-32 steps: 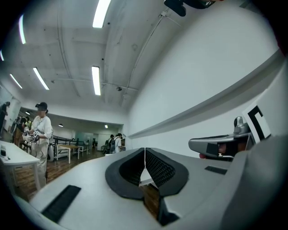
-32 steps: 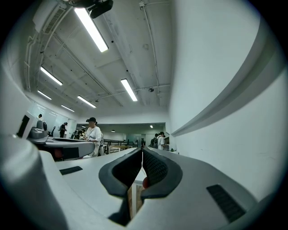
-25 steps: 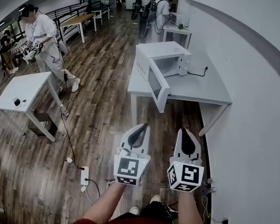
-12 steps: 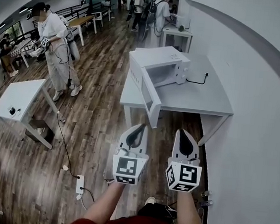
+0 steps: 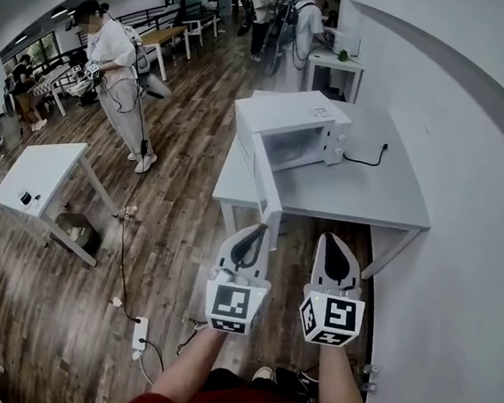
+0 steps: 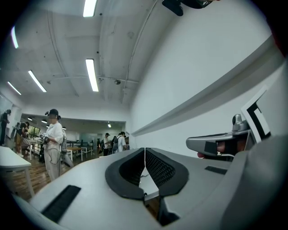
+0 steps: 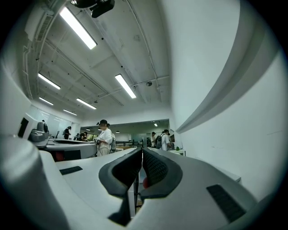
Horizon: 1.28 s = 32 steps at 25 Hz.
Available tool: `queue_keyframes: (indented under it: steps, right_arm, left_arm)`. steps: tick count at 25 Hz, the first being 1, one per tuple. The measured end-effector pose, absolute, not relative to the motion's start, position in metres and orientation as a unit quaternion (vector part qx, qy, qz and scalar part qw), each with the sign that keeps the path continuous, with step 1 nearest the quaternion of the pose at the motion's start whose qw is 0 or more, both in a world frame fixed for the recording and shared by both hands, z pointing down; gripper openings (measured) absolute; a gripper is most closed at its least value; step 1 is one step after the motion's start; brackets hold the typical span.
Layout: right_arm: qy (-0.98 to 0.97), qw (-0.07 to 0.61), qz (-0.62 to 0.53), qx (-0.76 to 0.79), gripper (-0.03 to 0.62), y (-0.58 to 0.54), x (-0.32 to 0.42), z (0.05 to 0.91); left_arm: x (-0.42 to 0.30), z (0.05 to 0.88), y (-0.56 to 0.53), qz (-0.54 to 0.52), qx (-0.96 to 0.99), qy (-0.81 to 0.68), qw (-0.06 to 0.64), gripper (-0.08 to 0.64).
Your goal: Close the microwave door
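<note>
Head view is showing the left gripper and right gripper hanging side by side, jaws pressed together and empty (probably for shoving, not grabbing), just short of the door standing open off the microwave at the table's front edge.

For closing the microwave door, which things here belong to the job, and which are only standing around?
Belongs to the job:
- microwave
- its open door
- left gripper and right gripper, both shut and empty

Only standing around:
- grey table under the microwave
- small white table
- power strip on the floor
- standing person
</note>
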State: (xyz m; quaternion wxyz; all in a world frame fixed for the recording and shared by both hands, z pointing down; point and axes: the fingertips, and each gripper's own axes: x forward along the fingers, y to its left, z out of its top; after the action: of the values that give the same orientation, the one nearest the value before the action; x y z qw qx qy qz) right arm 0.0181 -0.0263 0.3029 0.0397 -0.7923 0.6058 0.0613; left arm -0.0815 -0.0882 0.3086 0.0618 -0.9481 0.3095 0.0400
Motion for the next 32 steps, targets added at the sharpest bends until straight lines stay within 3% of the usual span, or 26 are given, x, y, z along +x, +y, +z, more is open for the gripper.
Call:
queue_keyframes:
  steps: [23, 26, 32]
  right_arm:
    - [0.588, -0.019, -0.011, -0.808, 0.028, -0.130, 0.028, 0.395]
    - [0.581, -0.026, -0.018, -0.813, 0.028, -0.137, 0.030, 0.404]
    - [0.566, -0.036, -0.031, -0.823, 0.028, -0.147, 0.038, 0.416]
  left_arm:
    - [-0.044, 0.447, -0.190, -0.056, -0.973, 0.223, 0.031, 0.032]
    - [-0.039, 0.463, -0.198, -0.071, -0.976, 0.204, 0.024, 0.121]
    - [-0.026, 0.488, -0.207, -0.092, -0.983, 0.159, 0.022, 0.149]
